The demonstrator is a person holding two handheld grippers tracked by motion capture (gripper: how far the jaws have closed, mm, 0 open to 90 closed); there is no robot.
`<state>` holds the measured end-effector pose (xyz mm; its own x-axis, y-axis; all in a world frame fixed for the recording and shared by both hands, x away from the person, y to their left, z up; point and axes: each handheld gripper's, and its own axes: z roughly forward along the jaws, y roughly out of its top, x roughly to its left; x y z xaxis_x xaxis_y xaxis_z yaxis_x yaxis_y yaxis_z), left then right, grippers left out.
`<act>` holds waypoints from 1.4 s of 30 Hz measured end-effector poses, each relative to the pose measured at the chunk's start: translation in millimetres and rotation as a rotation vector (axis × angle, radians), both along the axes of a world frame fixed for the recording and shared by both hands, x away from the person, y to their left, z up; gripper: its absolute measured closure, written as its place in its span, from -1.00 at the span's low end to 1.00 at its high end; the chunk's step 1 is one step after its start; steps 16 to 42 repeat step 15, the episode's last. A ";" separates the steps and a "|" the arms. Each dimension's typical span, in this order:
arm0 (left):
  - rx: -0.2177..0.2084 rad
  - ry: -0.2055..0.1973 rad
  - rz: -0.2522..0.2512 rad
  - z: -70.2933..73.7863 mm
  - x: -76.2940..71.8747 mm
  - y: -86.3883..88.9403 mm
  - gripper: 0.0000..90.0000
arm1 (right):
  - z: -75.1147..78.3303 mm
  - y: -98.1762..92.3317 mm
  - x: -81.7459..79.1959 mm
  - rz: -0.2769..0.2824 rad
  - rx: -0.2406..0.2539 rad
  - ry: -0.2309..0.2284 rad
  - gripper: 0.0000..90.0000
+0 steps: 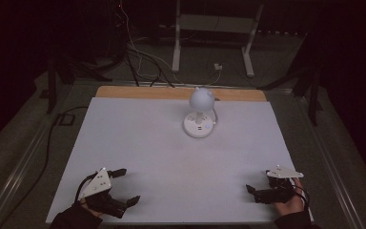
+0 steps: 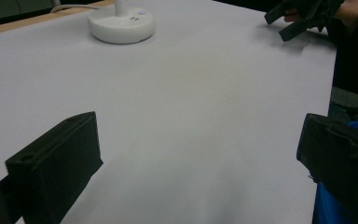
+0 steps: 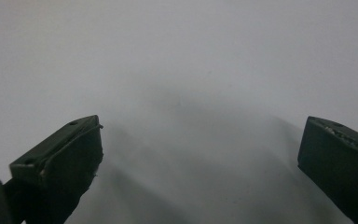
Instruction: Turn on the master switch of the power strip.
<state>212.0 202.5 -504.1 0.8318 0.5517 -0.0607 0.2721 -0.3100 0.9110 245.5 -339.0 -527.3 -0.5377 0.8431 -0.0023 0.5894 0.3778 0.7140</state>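
**Both grippers held apart at the near edge, lamp standing toward the far edge**

In the high view, a white desk lamp (image 1: 199,117) is seen upright on the white worktop (image 1: 138,138), a little right of centre and close to the far edge, where a strip of bare wood (image 1: 124,91) is left uncovered. Its round base carries the sockets, and its rounded head sits directly above the base. A white cable is led away from it over the far edge. The left gripper (image 1: 124,186) is held at the near left corner, its jaws spread wide and nothing between them. The right gripper (image 1: 259,186) is held at the near right corner, likewise released and empty, its jaws pointed toward the left. Both are well apart from the lamp.

In the left gripper view, the two black jaws are seen far apart at the bottom, with bare worktop between them. The lamp's base (image 2: 121,24) is placed at the top left, well beyond the jaws. The right gripper (image 2: 291,21) is visible at the top right, its jaws parted, held in a hand (image 2: 352,11).

In the right gripper view, the jaws are spread wide over plain white worktop (image 3: 182,70), and nothing is gripped; only their shadows are cast on the surface.
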 end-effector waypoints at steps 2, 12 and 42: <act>-0.001 0.001 0.000 -0.1 0.1 0.0 -1.00 | 1.6 3.2 -0.3 0.014 -0.011 -0.012 -1.00; 0.000 0.000 -0.003 -0.1 -0.2 -0.3 -1.00 | 2.1 8.2 2.0 0.038 -0.008 -0.016 -1.00; -0.003 -0.001 -0.001 0.1 -0.4 -0.4 -1.00 | 2.1 8.1 2.1 0.039 -0.005 -0.015 -1.00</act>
